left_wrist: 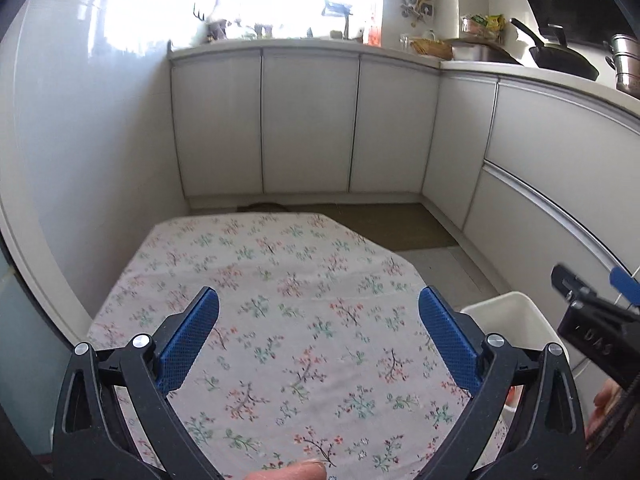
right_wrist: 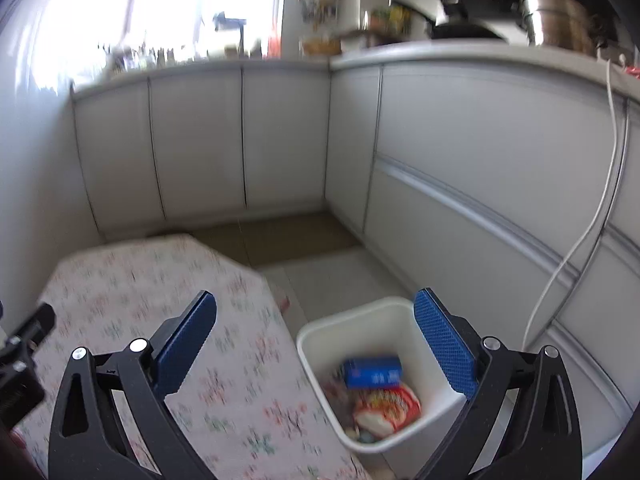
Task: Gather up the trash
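A white trash bin (right_wrist: 320, 344) stands on the floor right of the table. In it lie a blue can (right_wrist: 373, 372), a red and white snack wrapper (right_wrist: 386, 406) and other scraps. My right gripper (right_wrist: 315, 300) is open and empty, held above the bin and the table's right edge. My left gripper (left_wrist: 319, 296) is open and empty above the table with the floral cloth (left_wrist: 280, 280). The bin's rim (left_wrist: 508, 300) shows in the left wrist view, with the right gripper's body (left_wrist: 592, 320) beside it.
White kitchen cabinets (left_wrist: 308, 120) run along the back and right walls. The counter holds pans (left_wrist: 560, 60), a steel pot (left_wrist: 626, 64) and small items. A white cable (right_wrist: 576, 248) hangs down the right cabinet. A brown mat (right_wrist: 280, 236) lies on the floor.
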The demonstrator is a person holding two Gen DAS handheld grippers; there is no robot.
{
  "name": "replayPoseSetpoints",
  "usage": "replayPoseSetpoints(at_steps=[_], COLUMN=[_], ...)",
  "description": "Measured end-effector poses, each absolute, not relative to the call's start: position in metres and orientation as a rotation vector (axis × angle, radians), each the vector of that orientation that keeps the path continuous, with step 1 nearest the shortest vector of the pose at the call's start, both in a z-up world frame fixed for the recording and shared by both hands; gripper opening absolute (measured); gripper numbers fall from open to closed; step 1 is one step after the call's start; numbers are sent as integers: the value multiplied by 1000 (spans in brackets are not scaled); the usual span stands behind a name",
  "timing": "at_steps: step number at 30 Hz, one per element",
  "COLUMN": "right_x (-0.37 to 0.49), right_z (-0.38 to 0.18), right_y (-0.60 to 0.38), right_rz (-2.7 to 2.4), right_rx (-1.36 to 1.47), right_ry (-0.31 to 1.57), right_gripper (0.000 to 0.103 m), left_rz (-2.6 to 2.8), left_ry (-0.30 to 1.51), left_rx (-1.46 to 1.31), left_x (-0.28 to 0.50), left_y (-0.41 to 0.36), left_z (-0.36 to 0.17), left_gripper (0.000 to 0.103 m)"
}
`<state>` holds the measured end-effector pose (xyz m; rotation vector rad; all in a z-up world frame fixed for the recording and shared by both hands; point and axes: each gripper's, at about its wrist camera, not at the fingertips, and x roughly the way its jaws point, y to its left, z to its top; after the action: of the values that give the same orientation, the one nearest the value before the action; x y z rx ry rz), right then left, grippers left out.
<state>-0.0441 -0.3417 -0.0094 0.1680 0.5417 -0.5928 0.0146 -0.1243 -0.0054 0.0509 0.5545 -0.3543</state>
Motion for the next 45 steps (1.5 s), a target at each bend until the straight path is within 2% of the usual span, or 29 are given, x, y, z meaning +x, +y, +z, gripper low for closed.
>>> replayPoseSetpoints(at_steps=[15, 45], right_x=[-30, -26], right_z=[-28, -38], right_y=[-331, -322], right_rz=[-576, -526], right_rx=[140, 91], right_ry=[547, 566], right_gripper=[96, 96], left_rz=[-365, -380], left_ry=[656, 703], left_rx=[15, 4], left_x=[39, 46], left_y=[-119, -119], left_z=[-23, -29], left_gripper=[96, 96])
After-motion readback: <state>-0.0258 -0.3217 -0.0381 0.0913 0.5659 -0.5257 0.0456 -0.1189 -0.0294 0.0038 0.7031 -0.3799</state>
